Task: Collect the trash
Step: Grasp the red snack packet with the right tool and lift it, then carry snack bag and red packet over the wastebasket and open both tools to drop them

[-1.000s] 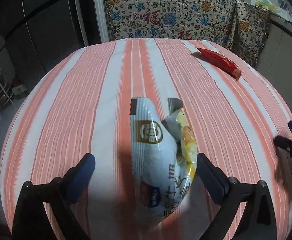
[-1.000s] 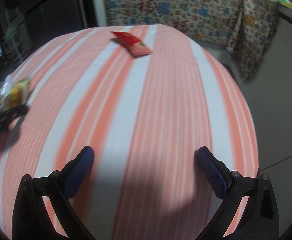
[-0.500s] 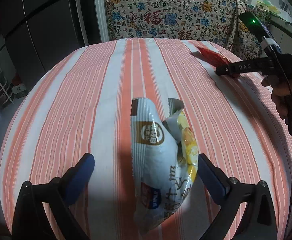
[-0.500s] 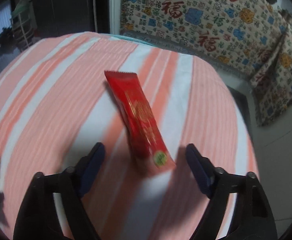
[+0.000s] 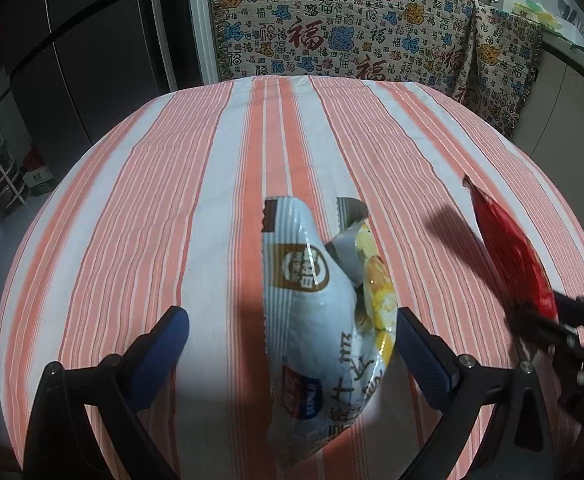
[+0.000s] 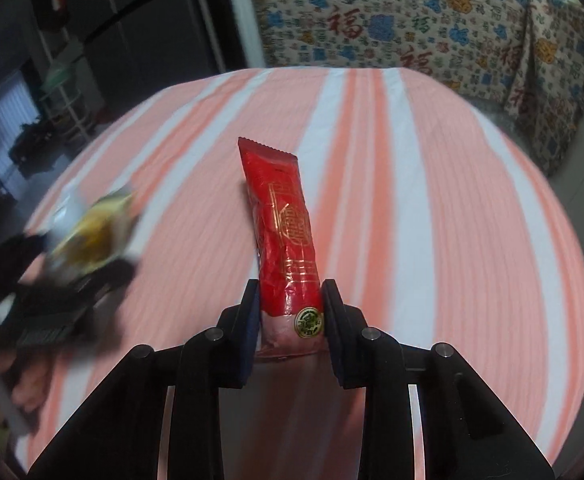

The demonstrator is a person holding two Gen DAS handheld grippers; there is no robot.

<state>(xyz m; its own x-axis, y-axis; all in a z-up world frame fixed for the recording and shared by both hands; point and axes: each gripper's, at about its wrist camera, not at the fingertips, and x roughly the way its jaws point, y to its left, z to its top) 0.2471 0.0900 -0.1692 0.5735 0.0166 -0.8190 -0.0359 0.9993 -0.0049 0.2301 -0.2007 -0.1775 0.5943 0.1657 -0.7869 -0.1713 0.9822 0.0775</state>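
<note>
Right wrist view: my right gripper [image 6: 290, 322] has just been closing and its pads now pinch the lower end of the red wrapper [image 6: 285, 236]; the rest of the wrapper sticks out ahead of the jaws, over the striped tablecloth [image 6: 432, 208]; I can't tell for sure whether its far end is clear of the cloth. Left wrist view: my left gripper [image 5: 292, 348] looks spread wide, pads well apart, yet the white-and-yellow snack bag [image 5: 324, 320] hangs between them above the cloth; the contact point is hidden low in frame, so I cannot tell what holds it. Status, as I judge it: both visible pieces of trash are in hand or nearly so; no other litter shows on the cloth; no bin or bag in view, so the drop-off is left.
</note>
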